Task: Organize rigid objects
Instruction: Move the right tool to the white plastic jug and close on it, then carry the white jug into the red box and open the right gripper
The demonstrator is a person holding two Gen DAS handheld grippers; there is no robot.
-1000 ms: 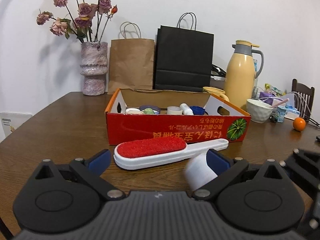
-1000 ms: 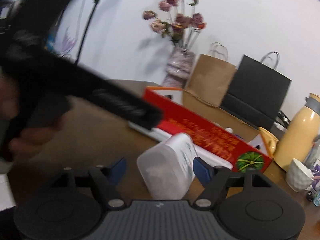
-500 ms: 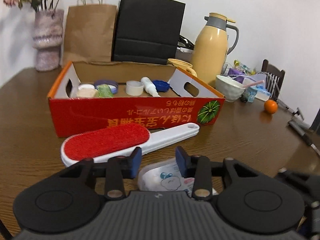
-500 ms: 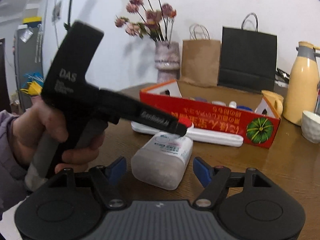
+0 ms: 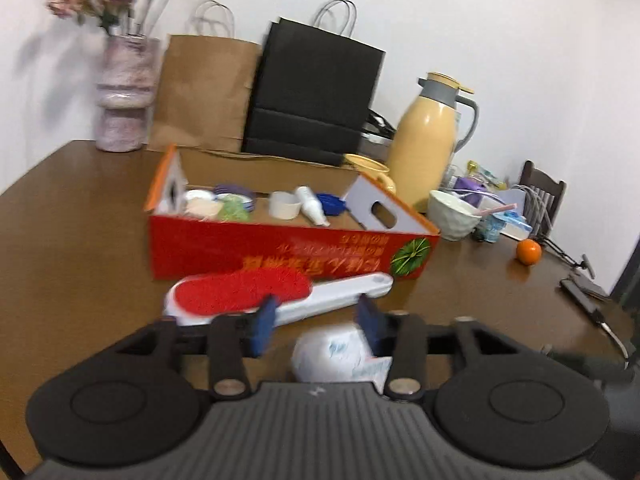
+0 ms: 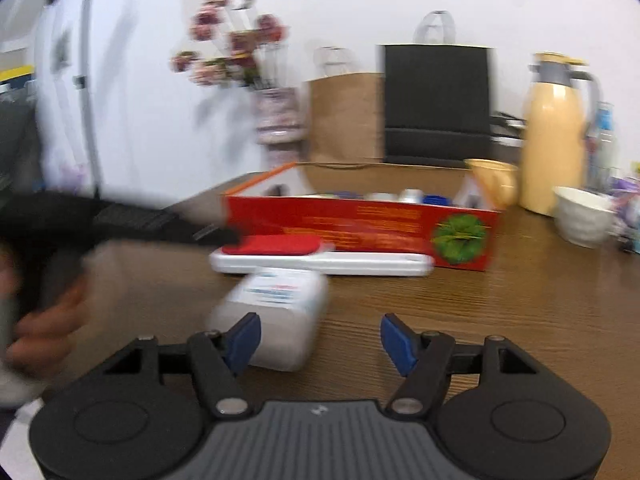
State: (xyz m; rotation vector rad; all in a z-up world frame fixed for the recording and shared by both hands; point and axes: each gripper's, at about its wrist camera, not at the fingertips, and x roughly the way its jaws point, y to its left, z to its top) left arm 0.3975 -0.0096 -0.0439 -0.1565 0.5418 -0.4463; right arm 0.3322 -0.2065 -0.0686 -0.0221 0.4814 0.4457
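My left hand-held gripper (image 5: pixel 316 322) has just been opening again after a quick squeeze half a second back, and its jaws now stand partly apart. The white jar (image 5: pixel 340 356) lies on its side on the desk (image 5: pixel 80 248) under and between them, close against the right pad, but I see no clamp on it: the left pad stands well clear. So that pinch did not take, as I read it, and the jar is not picked up.

A second ago the same jar sat squarely between the pads of my right hand-held gripper (image 6: pixel 320 340). Now that gripper has swung off to the side: its jaws are wide apart with bare desk between them, and the jar (image 6: pixel 276 316) lies at its left pad, mostly outside the gap. Neither gripper holds anything.

The jar rests in front of the brush (image 5: pixel 256 292), which lies flat along the front wall of the red box (image 5: pixel 280 248). Both are outside the box, while several small items already lie inside it.

My judgement: the jar has to be grasped afresh, jaws spread wider and centred on its body, before it can go over the front wall. It is round and on its side, so a glancing pad may roll it toward the brush.
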